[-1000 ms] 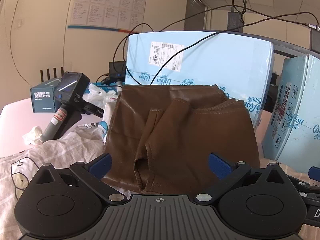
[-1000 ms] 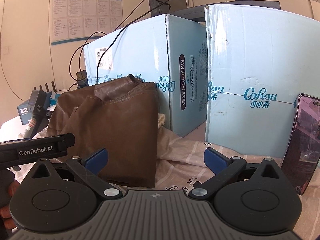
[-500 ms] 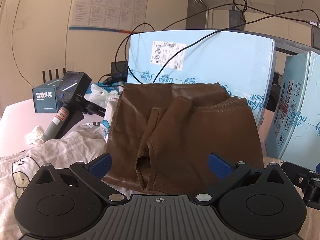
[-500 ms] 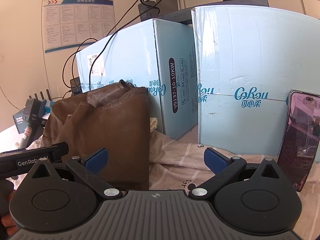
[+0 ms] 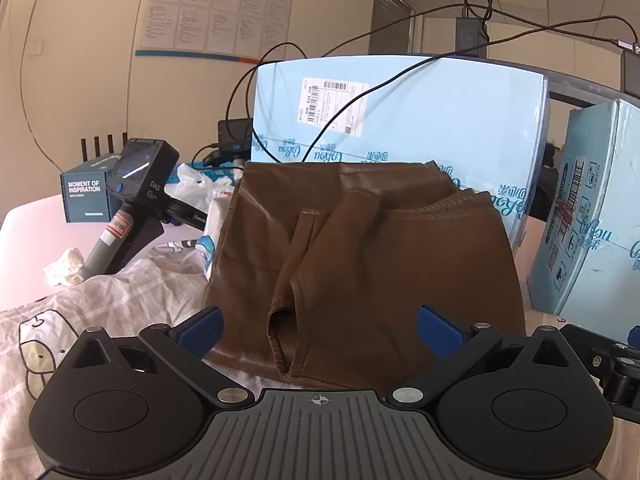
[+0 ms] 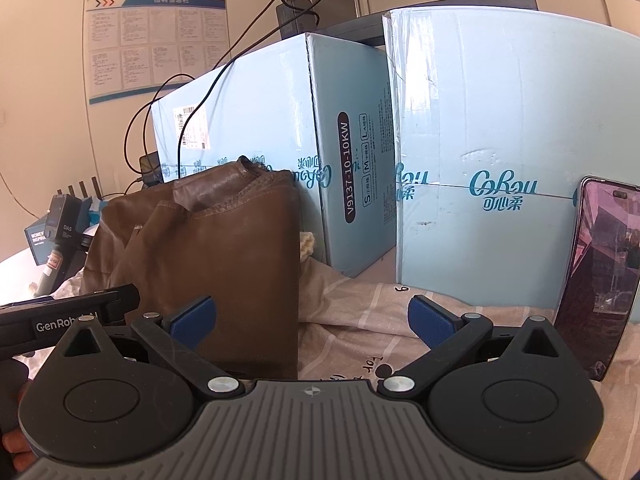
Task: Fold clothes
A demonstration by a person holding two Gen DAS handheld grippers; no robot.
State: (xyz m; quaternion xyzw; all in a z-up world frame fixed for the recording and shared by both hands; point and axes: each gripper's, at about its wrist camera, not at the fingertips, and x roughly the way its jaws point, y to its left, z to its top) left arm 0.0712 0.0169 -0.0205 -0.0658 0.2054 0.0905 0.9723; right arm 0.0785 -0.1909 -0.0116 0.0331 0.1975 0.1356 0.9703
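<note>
Both grippers are hanging spread wide, nothing pinched. Left gripper is facing the brown leather-look garment head on; right gripper is sitting off the garment's right edge, its left fingertip overlapping the brown cloth in view, contact unclear.

The garment is lying folded into a compact block on the checked sheet, its back edge up against the big light-blue box. One sleeve opening is sticking out on top near the front.

Change over the last second: small. The right gripper has been swinging rightward, so the garment now takes up less of its view and the phone leaning by the second blue box shows more. In the left view the other gripper's body is creeping in at the lower right. The garment itself is not shifting or changing shape.

Judgement: the folds on this piece are looking finished and the hands are backing off, or getting set for a last tidy of that loose sleeve. The printed white cloth at left is probably next.

A handheld scanner and a crumpled tissue are sitting well to the left, out of the way.
</note>
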